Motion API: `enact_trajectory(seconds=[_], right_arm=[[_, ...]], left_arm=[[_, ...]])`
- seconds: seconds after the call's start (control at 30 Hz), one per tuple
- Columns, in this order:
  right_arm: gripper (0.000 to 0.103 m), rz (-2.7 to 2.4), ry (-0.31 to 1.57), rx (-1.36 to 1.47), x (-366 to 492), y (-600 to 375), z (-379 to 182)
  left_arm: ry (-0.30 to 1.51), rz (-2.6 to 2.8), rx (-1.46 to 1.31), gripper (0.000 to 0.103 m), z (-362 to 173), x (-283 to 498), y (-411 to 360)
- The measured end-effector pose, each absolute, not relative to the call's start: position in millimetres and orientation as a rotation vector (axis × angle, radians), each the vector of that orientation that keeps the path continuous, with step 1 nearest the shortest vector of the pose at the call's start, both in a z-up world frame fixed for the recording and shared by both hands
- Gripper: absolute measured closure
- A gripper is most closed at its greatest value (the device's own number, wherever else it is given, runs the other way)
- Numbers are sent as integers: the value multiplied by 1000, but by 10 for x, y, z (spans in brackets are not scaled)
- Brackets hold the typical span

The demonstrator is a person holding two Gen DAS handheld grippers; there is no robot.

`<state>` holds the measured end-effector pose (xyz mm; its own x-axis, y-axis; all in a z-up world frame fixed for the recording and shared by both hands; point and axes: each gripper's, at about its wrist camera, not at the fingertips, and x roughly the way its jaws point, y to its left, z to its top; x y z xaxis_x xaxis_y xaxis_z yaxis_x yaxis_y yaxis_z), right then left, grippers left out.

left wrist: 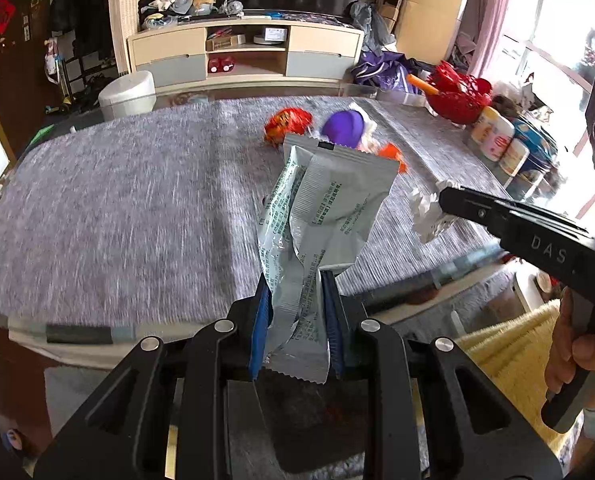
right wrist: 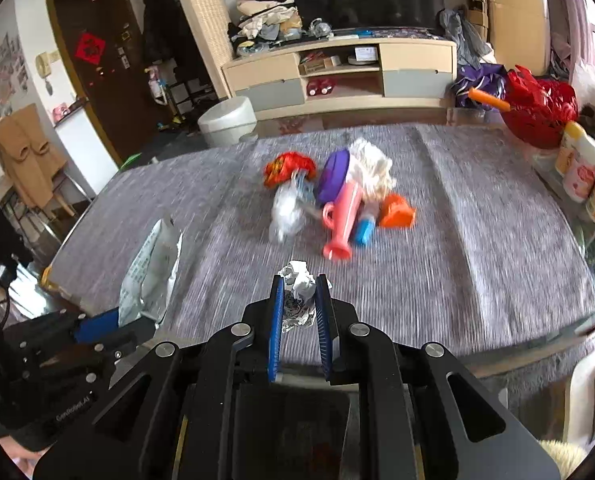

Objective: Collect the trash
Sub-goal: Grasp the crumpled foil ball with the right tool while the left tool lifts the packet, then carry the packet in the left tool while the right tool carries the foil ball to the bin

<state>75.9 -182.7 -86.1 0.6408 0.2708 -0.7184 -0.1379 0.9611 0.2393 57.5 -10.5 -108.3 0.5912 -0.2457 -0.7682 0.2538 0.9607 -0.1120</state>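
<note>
My left gripper point(left wrist: 297, 280) is shut on a pale green foil wrapper point(left wrist: 329, 204), held up above the near edge of the grey table point(left wrist: 117, 200). The wrapper also shows in the right wrist view point(right wrist: 153, 272). My right gripper point(right wrist: 300, 284) is shut on a crumpled white paper ball point(right wrist: 299, 300), which also shows in the left wrist view point(left wrist: 429, 216), off to the right of the wrapper. A pile lies mid-table: a red-orange wrapper point(right wrist: 287, 168), a clear plastic wad point(right wrist: 287, 212), a purple lid point(right wrist: 333, 178), white tissue point(right wrist: 371, 168) and an orange piece point(right wrist: 397, 210).
A pink toy trumpet point(right wrist: 343, 224) and a blue tube point(right wrist: 364, 232) lie in the pile. A red basket point(right wrist: 539, 108) and white bottles point(right wrist: 579, 168) stand along the table's right edge. A TV cabinet point(right wrist: 337, 76) and a white stool point(right wrist: 227, 118) stand beyond the table.
</note>
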Motion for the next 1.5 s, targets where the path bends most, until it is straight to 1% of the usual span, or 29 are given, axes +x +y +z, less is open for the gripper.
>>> enact_trajectory(seconds=[0.23,0.37,0.47,0.73,0.87,0.97,1.03,1.2,1.23,1.3,1.33,1.37,1.47,1.5], right_arm=[[86,261,933,183,350,-1813,-1224],[86,261,991,176,200,-1762,-1487],[86,261,1023,171,119,-1716,-1638],[86,273,1139,195,77,-1663,-2115],[86,275,1192,204,75,-1647,-2329],[86,271,1202,214,80,-1660,-2373],[83,273,1202,218,83,-1656,-2362],[82,286,1201,220,112,-1621,-2360],[81,287,1201,219,116,-1615,-2356],[70,284,1196,219,126,-1617,-2351],[62,282,1193,221,129,-1618,-2339],[58,278,1187,224,133,-1626,-2329],[55,265,1175,236,151,-1665,-2294],[53,261,1171,240,153,-1677,-2284]], left_arm=[[925,-304,2,79,-1280,124,-97],[970,-314,3,78,-1481,-52,-94],[1033,-323,6,78,-1732,-147,-118],[1170,-333,-19,78,-2281,-202,-165],[1215,-327,-12,78,-2453,-171,-204],[1241,-327,-5,78,-2528,-147,-209],[1252,-332,-7,77,-2557,-136,-222],[1261,-333,-17,69,-2579,-103,-216],[1260,-332,-21,68,-2577,-97,-207],[1261,-326,-23,65,-2574,-93,-195],[1261,-324,-22,64,-2574,-90,-190],[1260,-320,-21,61,-2572,-86,-191],[1255,-314,-14,54,-2554,-81,-186],[1252,-311,-10,48,-2545,-82,-186]])
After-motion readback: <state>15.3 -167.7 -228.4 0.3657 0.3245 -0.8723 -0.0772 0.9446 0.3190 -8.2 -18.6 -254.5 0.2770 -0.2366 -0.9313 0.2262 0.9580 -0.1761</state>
